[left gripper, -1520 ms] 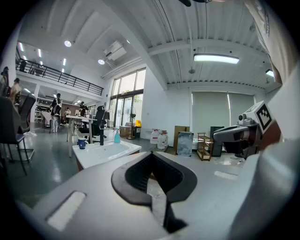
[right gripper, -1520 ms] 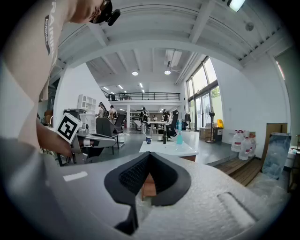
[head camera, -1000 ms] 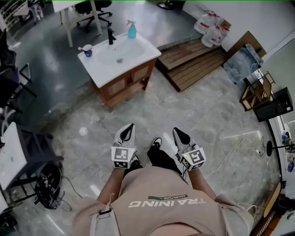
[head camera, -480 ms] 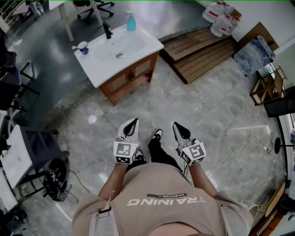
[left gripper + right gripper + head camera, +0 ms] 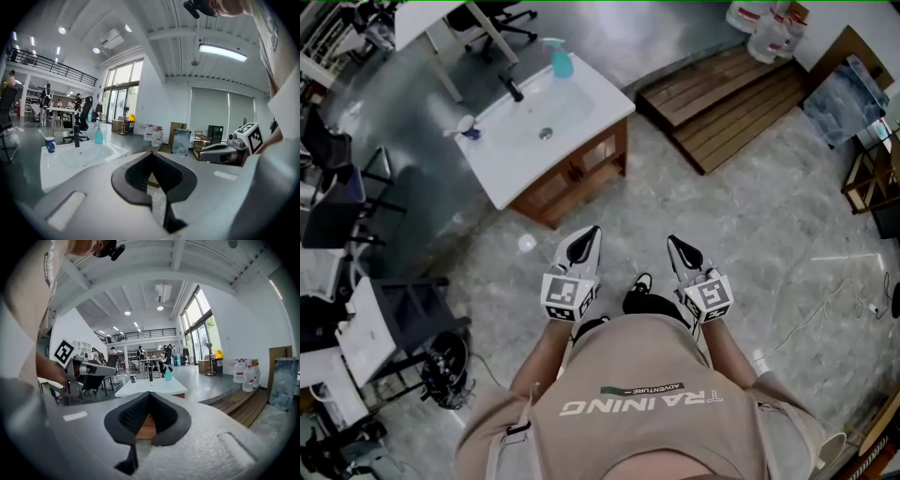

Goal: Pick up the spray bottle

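Note:
A teal spray bottle [image 5: 560, 60] stands at the far edge of the white sink counter [image 5: 592, 109]; it also shows in the left gripper view as the spray bottle [image 5: 98, 134] and in the right gripper view as the spray bottle [image 5: 167, 374]. My left gripper [image 5: 589, 236] and right gripper [image 5: 675, 246] are held side by side in front of the person's chest, over the floor, well short of the counter. Both are shut with nothing between the jaws.
On the counter are a black tap [image 5: 512, 88] and a cup with a toothbrush [image 5: 468, 128]. Wooden pallets [image 5: 736, 94] lie to the right, with water jugs [image 5: 769, 28] behind. Chairs and a desk [image 5: 356, 328] stand at left. A cable [image 5: 834, 300] runs over the floor.
The person has walked toward the sink cabinet; the counter now lies nearer the grippers. Both grippers kept their shut pose and moved forward together.

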{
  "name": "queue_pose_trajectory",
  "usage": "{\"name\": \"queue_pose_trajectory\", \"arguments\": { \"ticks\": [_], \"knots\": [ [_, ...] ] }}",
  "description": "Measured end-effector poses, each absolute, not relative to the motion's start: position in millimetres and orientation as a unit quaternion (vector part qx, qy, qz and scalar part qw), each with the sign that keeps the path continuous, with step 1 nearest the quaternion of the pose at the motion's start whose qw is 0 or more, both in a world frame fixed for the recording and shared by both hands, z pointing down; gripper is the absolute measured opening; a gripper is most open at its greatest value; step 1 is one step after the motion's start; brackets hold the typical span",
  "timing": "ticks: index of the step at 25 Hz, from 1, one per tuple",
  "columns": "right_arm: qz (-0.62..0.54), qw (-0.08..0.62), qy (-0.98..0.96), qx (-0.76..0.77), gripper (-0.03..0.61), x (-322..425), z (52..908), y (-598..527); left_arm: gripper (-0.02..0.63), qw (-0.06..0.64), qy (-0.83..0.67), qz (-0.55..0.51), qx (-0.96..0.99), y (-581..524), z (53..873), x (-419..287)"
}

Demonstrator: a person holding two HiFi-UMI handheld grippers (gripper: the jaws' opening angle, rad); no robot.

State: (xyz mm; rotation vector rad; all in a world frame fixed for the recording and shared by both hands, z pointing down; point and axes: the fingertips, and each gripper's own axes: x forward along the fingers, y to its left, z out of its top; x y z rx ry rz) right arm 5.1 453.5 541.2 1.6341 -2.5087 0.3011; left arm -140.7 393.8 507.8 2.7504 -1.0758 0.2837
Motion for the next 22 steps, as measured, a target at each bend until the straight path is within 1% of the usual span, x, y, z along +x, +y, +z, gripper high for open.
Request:
{"name": "queue_pose_trajectory", "arguments": {
  "ticks": [4, 9, 12, 17, 22],
  "knots": [
    [0.086, 0.057, -0.852, 0.513, 0.002, 11, 545, 413, 0.017, 0.075, -0.389, 0.1, 0.912, 370, 500, -140],
    [0.069, 0.033, -0.858, 0.508, 0.003, 16, 537, 382, 0.015, 0.084, -0.424, 0.132, 0.892, 361, 525, -159],
    [0.076, 0.045, -0.854, 0.513, 0.003, 28, 546, 382, 0.015, 0.078, -0.431, 0.148, 0.887, 357, 531, -158],
    [0.079, 0.087, -0.851, 0.512, 0.003, 49, 566, 377, 0.015, 0.076, -0.407, 0.139, 0.9, 332, 532, -126],
    [0.083, 0.082, -0.844, 0.524, 0.003, 58, 563, 359, 0.015, 0.092, -0.387, 0.129, 0.908, 298, 540, -102]
  ]
}}
